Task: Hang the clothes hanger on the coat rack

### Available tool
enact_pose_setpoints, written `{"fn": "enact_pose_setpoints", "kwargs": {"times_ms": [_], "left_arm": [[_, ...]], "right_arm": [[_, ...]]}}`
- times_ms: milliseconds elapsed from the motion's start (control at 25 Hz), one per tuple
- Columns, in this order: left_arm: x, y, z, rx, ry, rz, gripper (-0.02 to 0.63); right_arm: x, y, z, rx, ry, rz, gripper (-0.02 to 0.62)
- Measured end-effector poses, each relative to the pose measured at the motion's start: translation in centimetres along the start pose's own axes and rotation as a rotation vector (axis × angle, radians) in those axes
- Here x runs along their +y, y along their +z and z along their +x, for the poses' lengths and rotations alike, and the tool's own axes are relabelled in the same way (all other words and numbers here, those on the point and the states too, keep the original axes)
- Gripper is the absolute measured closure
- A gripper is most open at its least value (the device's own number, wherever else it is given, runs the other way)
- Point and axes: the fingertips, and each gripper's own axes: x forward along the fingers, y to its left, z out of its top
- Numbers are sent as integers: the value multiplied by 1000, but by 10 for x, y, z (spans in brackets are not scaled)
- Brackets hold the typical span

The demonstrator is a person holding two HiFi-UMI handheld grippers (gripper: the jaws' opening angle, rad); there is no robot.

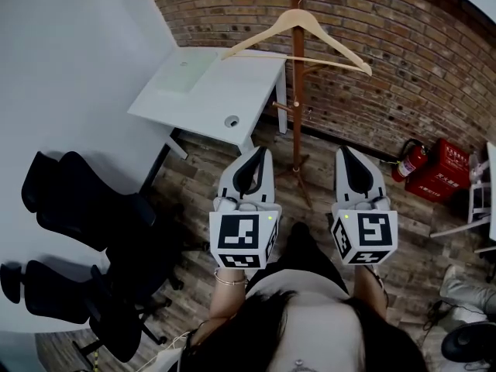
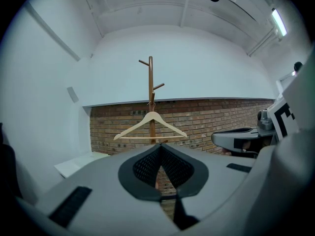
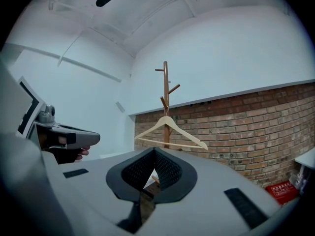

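On coat rack (image 1: 297, 99): clothes hanger (image 1: 260, 36) hangs | left tool (image 1: 263, 153), right tool (image 1: 344, 152) closed

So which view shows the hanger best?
The head view: the hanger is largest there, seen whole from above, hanging on the rack. The left and right gripper views show it whole too, but smaller and side-on.

The right gripper (image 3: 154, 152) held its fingers (image 3: 170, 169) closed together, nothing between them. Beyond them a wooden hanger (image 3: 168, 121) hung on the coat rack (image 3: 166, 85) before a brick wall (image 3: 246, 127). The left gripper (image 3: 69, 135) showed at the left edge.
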Motion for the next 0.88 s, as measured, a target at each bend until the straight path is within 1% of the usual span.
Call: {"fn": "enact_pose_setpoints", "kwargs": {"times_ms": [880], "left_arm": [[-9,-3,0,14,-22,17,595]], "right_arm": [[-6,-1,-4,1,-16,-40,558]]}}
